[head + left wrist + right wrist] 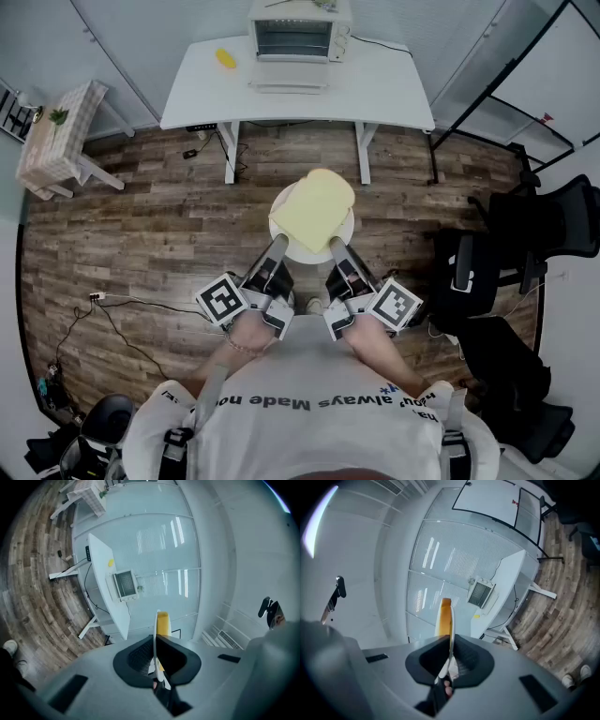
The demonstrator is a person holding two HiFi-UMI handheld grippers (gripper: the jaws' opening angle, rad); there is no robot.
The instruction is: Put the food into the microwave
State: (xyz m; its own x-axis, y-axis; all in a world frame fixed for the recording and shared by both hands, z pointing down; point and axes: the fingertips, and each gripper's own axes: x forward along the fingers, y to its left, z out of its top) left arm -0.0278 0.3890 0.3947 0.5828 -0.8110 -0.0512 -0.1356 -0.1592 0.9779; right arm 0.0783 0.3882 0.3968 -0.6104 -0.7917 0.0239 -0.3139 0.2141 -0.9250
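The left gripper [279, 242] and the right gripper [336, 246] are held side by side in front of the person's chest. Each is closed on the near rim of one white plate [309, 254]. In the left gripper view the jaws pinch the plate [155, 629] edge-on, and the right gripper view shows the same on its side [452, 620]. The food [314, 208], a pale yellow slice, lies flat on the plate and overhangs its far rim. The plate is carried in the air above the wooden floor [141, 216].

Further off stands a white desk [394, 89], well apart from the plate. The microwave [295, 33] sits at the back of the desk, and its door appears to be folded down open. A small yellow object [226, 58] lies to the left of the microwave.

Hazards, as a judgement:
- Both grips are on the near rim only. If the far edge tips down, the slice may slide off.
- Uneven motion of the two grippers may twist the plate out of one pair of jaws.
- The overhanging slice may catch the microwave opening on entry.
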